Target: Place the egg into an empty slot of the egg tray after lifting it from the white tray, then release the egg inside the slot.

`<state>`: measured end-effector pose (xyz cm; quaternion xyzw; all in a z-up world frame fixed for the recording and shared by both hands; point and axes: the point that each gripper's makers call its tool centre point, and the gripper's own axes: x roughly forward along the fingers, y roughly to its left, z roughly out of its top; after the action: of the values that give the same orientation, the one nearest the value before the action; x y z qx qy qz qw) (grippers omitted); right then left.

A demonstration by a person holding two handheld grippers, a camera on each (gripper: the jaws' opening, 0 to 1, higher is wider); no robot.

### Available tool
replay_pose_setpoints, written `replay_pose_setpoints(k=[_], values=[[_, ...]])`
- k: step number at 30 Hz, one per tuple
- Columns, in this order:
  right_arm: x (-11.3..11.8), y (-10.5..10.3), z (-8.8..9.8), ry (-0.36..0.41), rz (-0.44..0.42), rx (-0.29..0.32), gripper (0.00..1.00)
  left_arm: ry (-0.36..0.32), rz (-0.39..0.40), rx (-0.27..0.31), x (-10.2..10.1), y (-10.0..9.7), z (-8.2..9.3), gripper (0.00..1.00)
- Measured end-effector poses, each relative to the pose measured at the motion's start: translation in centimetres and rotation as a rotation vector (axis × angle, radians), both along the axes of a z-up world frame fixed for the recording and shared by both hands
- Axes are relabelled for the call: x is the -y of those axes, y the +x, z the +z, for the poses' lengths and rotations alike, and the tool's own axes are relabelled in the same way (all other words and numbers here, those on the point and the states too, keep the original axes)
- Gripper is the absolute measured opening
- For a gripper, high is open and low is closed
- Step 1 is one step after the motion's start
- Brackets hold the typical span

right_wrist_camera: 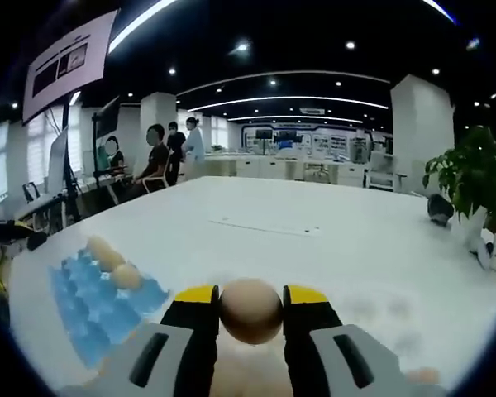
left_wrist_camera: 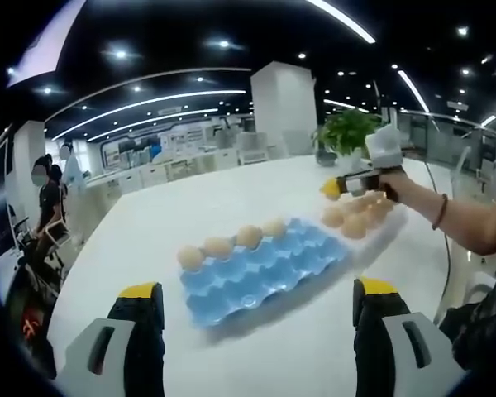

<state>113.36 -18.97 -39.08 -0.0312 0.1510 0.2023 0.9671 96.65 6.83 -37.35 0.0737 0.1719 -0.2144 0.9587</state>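
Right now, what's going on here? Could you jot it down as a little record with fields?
Surface: white table
Egg tray: blue egg tray, four eggs along its far row, other slots empty
Loose eggs: cluster of eggs beyond the tray
Right claw: shut on an egg, held above the cluster
Left claw: open, holding nothing, facing the tray
Plant: potted plant at the far edge
Stage: egg gripped, not yet in a slot

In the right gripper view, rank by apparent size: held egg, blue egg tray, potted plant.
1. Blue egg tray
2. Potted plant
3. Held egg, between the right gripper jaws.
The egg sits nearest the camera, so it looks enlarged; plant versus tray is close.
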Motion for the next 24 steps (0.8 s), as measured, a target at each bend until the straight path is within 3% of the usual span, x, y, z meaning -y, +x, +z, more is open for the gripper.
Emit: replay_pose_setpoints(k=[9, 24], values=[[-4.1, -0.3, 0.3, 0.008, 0.083, -0.004, 0.3, -0.006, -0.007, -0.003, 0.3, 0.2, -0.1, 0.97], [-9.4, -0.9, -1.1, -0.017, 0.222, -0.083, 0.31, -0.001, 0.004, 0.0, -0.2, -0.1, 0.0, 0.97]])
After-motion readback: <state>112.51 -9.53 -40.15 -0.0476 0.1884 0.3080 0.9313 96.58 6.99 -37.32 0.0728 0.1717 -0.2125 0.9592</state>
